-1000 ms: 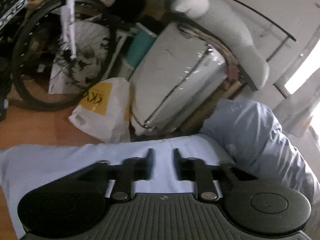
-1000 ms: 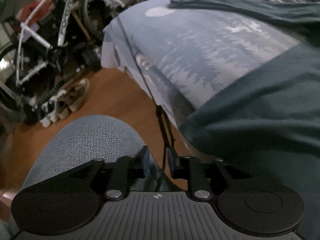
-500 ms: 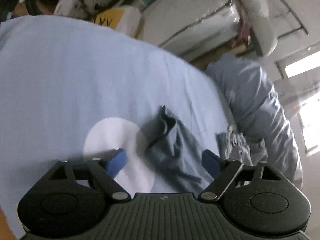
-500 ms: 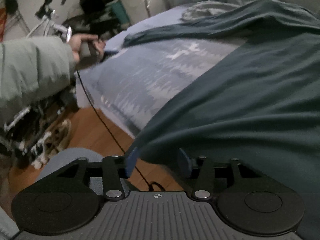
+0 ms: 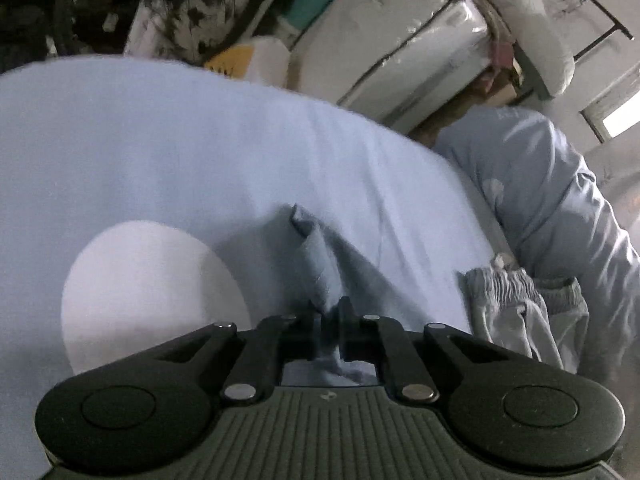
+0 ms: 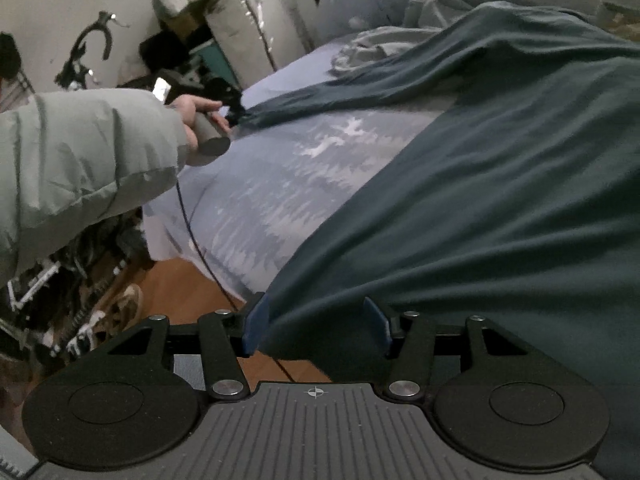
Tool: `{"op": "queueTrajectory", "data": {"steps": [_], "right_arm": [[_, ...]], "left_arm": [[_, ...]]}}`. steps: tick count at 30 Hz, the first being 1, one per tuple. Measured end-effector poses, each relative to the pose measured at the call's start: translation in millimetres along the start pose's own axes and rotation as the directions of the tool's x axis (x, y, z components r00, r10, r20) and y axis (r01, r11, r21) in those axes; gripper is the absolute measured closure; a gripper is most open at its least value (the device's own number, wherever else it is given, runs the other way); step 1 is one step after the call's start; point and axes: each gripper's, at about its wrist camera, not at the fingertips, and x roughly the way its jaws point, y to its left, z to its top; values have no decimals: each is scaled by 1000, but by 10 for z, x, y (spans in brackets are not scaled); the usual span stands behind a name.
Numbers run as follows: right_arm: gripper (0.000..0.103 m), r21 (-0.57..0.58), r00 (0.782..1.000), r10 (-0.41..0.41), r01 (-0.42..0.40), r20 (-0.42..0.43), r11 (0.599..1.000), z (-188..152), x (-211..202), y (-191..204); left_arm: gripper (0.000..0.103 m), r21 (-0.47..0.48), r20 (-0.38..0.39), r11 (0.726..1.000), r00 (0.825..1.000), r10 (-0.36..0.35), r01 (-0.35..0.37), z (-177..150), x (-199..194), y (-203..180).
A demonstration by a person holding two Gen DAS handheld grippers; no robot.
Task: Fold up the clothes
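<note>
Now left gripper (image 5: 326,320) pinches sleeve (image 5: 320,264); right gripper (image 6: 316,326) straddles hem (image 6: 320,340).

A shirt (image 6: 500,208) lies spread on the bed (image 6: 280,184), one sleeve (image 6: 304,98) stretched toward the bed's far left edge. Crumpled shorts (image 5: 520,312) sit on the bed just right of the sleeve's end, a pillow (image 5: 552,200) behind them. Shoes (image 6: 120,312) stand on the floor left of the bed.
</note>
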Motion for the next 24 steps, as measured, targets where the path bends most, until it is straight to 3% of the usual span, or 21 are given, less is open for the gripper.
{"op": "queueTrajectory", "data": {"steps": [7, 12, 18, 24], "right_arm": [[46, 56, 999, 13, -16, 50, 998, -11, -159, -214], [44, 100, 996, 27, -36, 85, 994, -43, -354, -430], [40, 152, 986, 13, -39, 166, 988, -123, -755, -761], [39, 216, 971, -42, -10, 235, 976, -337, -1182, -1214]], "left_arm": [[92, 76, 55, 995, 996, -63, 59, 176, -203, -581], [92, 152, 73, 978, 985, -157, 144, 195, -409, -1304], [92, 301, 69, 918, 955, -290, 257, -151, -833, -2374], [92, 411, -9, 832, 914, -405, 373, -867, -1225, -3256]]}}
